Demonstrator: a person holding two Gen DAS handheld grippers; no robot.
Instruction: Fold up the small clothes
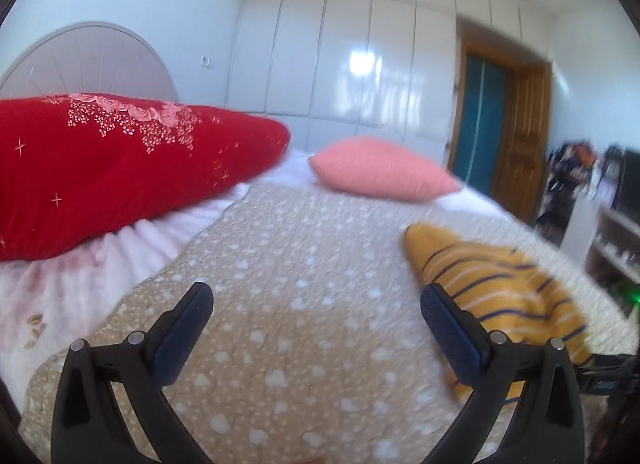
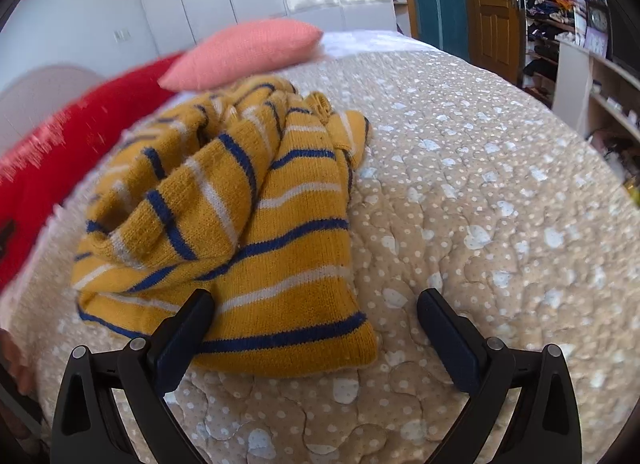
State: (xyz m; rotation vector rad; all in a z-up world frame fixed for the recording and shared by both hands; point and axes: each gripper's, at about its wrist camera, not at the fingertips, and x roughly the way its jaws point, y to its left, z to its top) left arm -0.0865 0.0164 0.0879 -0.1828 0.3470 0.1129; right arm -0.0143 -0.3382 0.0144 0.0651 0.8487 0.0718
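A small mustard-yellow knitted sweater (image 2: 248, 215) with blue and white stripes lies bunched in a heap on the beige quilted bedspread (image 2: 480, 203). My right gripper (image 2: 316, 316) hovers open over its near hem, the left finger (image 2: 188, 336) above the knit, the right finger over bare quilt. In the left wrist view the same sweater (image 1: 492, 292) lies to the right, partly behind that gripper's right finger. My left gripper (image 1: 316, 312) is open above the bedspread (image 1: 280, 284) with nothing between its fingers.
A large red flowered pillow (image 1: 120, 167) and a pink cushion (image 1: 380, 171) sit at the head of the bed, by a white headboard (image 1: 88, 59). White wardrobes, a wooden door (image 2: 488, 3) and cluttered shelves (image 2: 580, 75) stand beyond the bed's far and right edges.
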